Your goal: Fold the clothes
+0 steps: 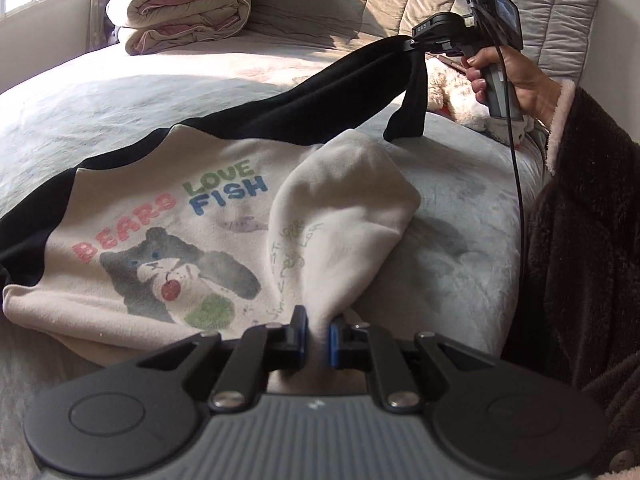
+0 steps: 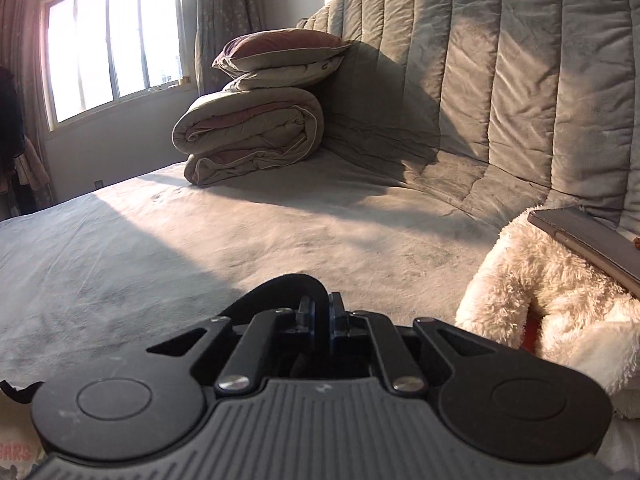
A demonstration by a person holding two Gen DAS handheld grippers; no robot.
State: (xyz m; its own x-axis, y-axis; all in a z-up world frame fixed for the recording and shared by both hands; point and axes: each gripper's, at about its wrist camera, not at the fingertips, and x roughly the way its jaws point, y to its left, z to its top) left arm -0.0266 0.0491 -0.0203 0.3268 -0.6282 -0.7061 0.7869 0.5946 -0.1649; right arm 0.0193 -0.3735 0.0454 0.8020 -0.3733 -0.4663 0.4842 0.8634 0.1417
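A cream shirt [image 1: 168, 248] with black sleeves, a bear print and the words "BEARS LOVE FISH" lies on the grey bed cover [image 1: 100, 120]. My left gripper [image 1: 318, 334] is shut on a bunched cream edge of the shirt, which rises in a fold in front of it. The right gripper [image 1: 414, 42], seen in the left wrist view at upper right in a person's hand [image 1: 508, 76], holds the black sleeve [image 1: 340, 92] lifted and stretched above the bed. In the right wrist view that gripper [image 2: 321, 314] is shut on black fabric [image 2: 280, 286] curling over its fingers.
A folded quilt [image 2: 248, 136] with pillows on top sits at the bed's far corner near a window [image 2: 116, 44]. A quilted grey headboard cover [image 2: 520, 80] backs the bed. A fluffy white plush item [image 2: 540, 300] with a flat book-like object [image 2: 588, 240] lies at right.
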